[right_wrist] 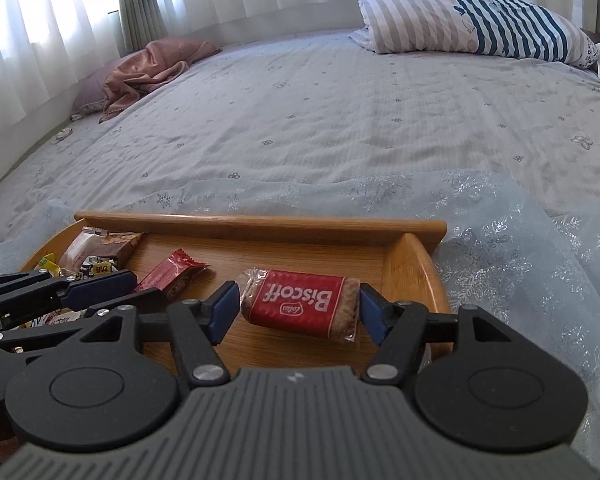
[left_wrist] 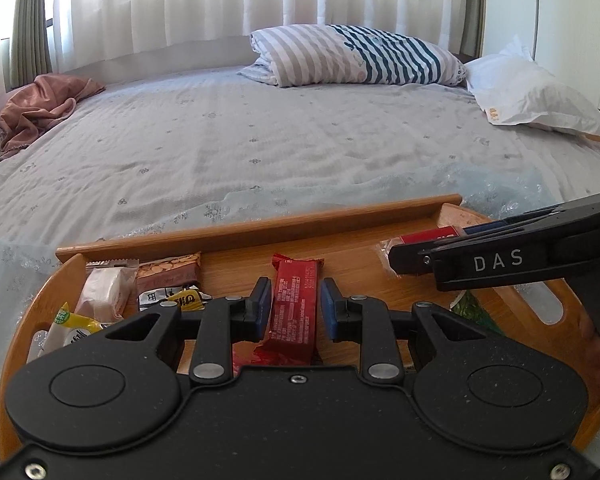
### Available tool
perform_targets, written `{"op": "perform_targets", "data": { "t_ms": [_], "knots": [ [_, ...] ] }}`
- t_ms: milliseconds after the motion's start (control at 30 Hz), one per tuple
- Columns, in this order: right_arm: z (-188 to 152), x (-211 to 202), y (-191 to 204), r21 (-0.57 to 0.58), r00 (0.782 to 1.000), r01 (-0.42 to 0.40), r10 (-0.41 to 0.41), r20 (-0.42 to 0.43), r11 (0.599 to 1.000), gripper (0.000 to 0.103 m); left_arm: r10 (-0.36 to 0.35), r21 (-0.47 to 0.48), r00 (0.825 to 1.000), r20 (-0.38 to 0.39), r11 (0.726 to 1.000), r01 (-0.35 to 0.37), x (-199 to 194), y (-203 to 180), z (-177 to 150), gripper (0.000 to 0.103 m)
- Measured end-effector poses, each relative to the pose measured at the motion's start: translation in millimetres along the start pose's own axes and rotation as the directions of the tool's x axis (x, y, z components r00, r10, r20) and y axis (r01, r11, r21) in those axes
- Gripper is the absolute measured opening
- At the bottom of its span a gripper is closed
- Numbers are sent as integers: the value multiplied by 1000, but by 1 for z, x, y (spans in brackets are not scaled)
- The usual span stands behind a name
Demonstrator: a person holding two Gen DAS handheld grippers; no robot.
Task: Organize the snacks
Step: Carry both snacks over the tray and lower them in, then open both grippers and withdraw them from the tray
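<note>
Biscoff packet [right_wrist: 303, 303] lies crosswise between open right tool [right_wrist: 300, 312] fingers.

There was 1 wooden tray [right_wrist: 414, 268], 1 red bar [left_wrist: 294, 308], 1 Biscoff pack [right_wrist: 302, 304], 4 or so snacks piled left [left_wrist: 112, 296], 2 pillows [left_wrist: 356, 56], 2 grippers [left_wrist: 294, 308]

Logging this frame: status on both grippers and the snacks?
Left gripper open, astride red bar. Right gripper open, flanking Biscoff pack. Both snacks flat on wooden tray. Nothing in the way.
</note>
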State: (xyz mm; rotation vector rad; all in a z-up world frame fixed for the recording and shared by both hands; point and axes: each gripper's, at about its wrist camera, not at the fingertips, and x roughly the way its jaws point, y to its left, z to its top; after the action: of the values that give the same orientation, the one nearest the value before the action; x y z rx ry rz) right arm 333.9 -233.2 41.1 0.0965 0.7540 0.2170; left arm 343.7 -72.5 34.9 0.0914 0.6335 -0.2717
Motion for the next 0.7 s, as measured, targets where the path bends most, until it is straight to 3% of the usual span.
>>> {"op": "perform_targets", "data": {
  "t_ms": [400,700],
  "knots": [
    [8,-9,9,-50,1000,21,-20,22,999,74,-4,-9,1000,6,1000,4,-3,4,0,26],
    [5,-12,11,-26,996,71,-70,49,997,89,15,-37,1000,27,999,-14,-13,10,2,38]
  ]
}}
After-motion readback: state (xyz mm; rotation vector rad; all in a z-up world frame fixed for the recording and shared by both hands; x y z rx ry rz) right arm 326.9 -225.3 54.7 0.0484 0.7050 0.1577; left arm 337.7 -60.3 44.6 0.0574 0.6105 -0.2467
